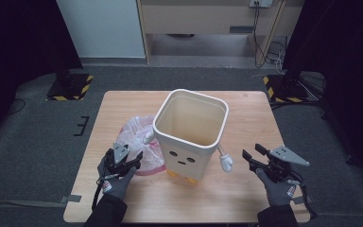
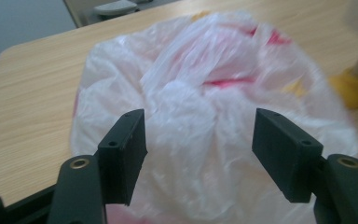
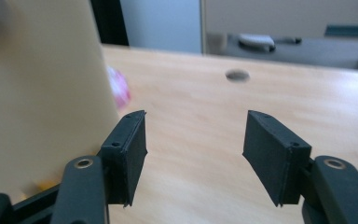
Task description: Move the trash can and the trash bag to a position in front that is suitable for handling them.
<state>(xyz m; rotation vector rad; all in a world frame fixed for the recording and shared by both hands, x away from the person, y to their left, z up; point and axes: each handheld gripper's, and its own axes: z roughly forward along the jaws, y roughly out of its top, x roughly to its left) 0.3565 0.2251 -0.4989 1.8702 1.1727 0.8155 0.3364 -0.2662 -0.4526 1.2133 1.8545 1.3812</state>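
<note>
A cream bin (image 1: pixel 191 130) with a drawn face, small white arms and yellow feet stands upright and empty in the middle of the wooden table (image 1: pixel 123 106). A crumpled pink-and-white plastic bag (image 1: pixel 142 142) lies against its left side. My left gripper (image 1: pixel 132 160) hangs at the bag's near edge; in the left gripper view its jaws stand open around the bag (image 2: pixel 205 93) without pressing it. My right gripper (image 1: pixel 251 152) is open over bare table to the right of the bin, whose wall (image 3: pixel 42 84) shows left of its jaws.
A round hole (image 3: pixel 237 74) sits in the tabletop towards the far right. Dark stands with yellow-striped bases (image 1: pixel 71 85) flank the table's far corners. Bare wood lies in front of the bin and along the right side.
</note>
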